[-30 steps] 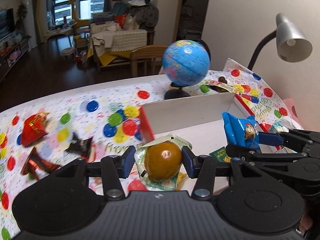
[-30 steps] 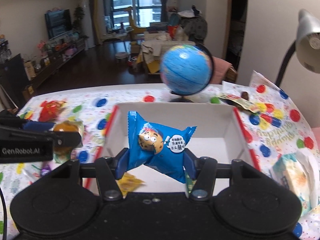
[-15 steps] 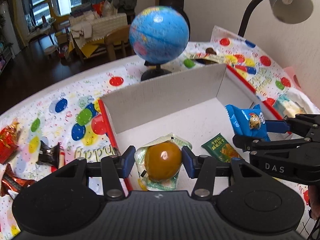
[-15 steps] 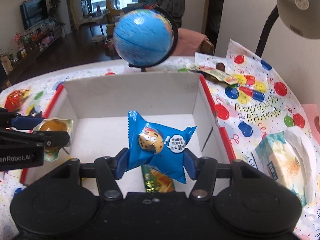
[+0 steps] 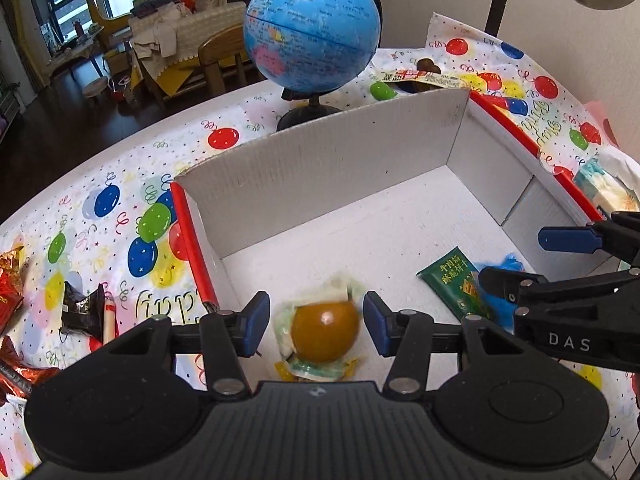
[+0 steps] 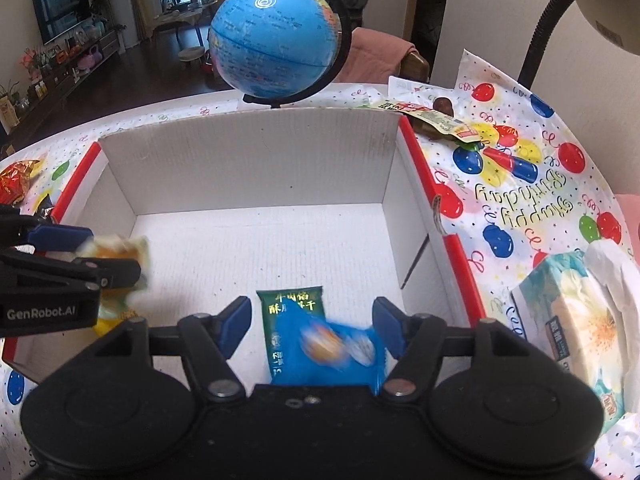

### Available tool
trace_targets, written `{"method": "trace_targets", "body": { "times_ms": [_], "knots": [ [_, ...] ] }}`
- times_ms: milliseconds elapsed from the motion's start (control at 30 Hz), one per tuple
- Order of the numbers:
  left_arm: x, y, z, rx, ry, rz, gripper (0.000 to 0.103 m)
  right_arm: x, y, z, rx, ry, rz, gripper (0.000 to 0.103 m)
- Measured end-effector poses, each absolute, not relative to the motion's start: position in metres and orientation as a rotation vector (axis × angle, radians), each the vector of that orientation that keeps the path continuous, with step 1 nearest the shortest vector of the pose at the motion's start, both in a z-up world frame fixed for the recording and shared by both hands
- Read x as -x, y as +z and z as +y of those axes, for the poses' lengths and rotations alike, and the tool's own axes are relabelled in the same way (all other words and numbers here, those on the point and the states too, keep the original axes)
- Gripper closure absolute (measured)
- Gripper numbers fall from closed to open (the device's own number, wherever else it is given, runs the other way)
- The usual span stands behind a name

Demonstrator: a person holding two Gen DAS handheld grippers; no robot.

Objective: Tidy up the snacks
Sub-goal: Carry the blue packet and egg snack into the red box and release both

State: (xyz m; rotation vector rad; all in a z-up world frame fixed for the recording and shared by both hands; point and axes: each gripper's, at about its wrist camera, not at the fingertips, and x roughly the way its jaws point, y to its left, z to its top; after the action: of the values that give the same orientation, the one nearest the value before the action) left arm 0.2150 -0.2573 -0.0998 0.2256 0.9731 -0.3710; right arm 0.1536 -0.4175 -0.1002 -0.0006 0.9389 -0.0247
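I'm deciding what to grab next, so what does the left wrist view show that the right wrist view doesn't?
Left only: a black-wrapped snack on the cloth left of the box, and the egg sharp between the open left gripper jaws.
Right only: the tissue pack in full, and the blurred blue packet between the open right gripper jaws.
Both: the box, the green packet in it, the globe and the red snack at far left.

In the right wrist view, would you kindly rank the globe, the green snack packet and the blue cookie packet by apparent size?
1. globe, largest though farthest.
2. blue cookie packet and green snack packet: unsure; the blue one is motion-blurred, nearer, and overlaps the green.
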Motion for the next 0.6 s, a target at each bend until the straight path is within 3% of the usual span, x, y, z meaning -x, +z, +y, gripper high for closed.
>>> {"method": "trace_targets", "body": {
  "times_ms": [133,600],
  "knots": [
    [-0.213,-0.093,-0.253,-0.202,-0.380,0.959,0.040,-0.147,-0.095,-0.418,-0.016,-0.020,0.927,0.033],
    [-0.181,-0.050,-0.225,-0.125,-0.358,0.882,0.035,-0.111,-0.046,-0.400,-0.041,0.013,0.814,0.019]
  ]
}}
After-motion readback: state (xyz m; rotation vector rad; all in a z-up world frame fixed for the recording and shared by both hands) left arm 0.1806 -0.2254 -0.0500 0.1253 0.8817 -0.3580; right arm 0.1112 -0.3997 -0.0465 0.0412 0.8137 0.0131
